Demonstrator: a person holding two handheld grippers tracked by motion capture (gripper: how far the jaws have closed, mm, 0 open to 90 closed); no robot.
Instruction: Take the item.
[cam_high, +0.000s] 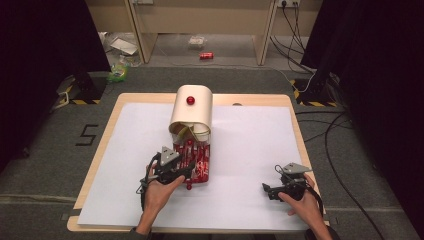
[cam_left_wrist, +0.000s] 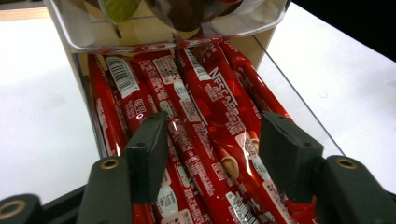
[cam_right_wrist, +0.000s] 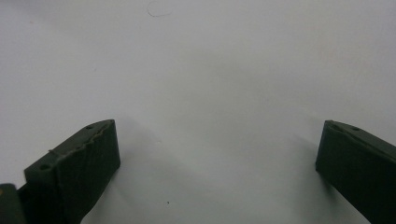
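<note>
Near the table's middle, at about 12 o'clock from my left gripper (cam_left_wrist: 212, 154), whose jaws are spread over the long red shiny coffee sticks (cam_left_wrist: 205, 121) in the clear tray, I think pinching one comes next, while my right gripper (cam_right_wrist: 217, 163) waits spread wide at 4 o'clock.

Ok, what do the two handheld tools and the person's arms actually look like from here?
Both tools are black. The left tool and right tool each carry a grey three-cornered plate on top, with a thin black cable trailing. The left tool has brass-coloured fasteners; its flat jaw pads are dark. Forearms are bare, with no sleeves showing.
</note>
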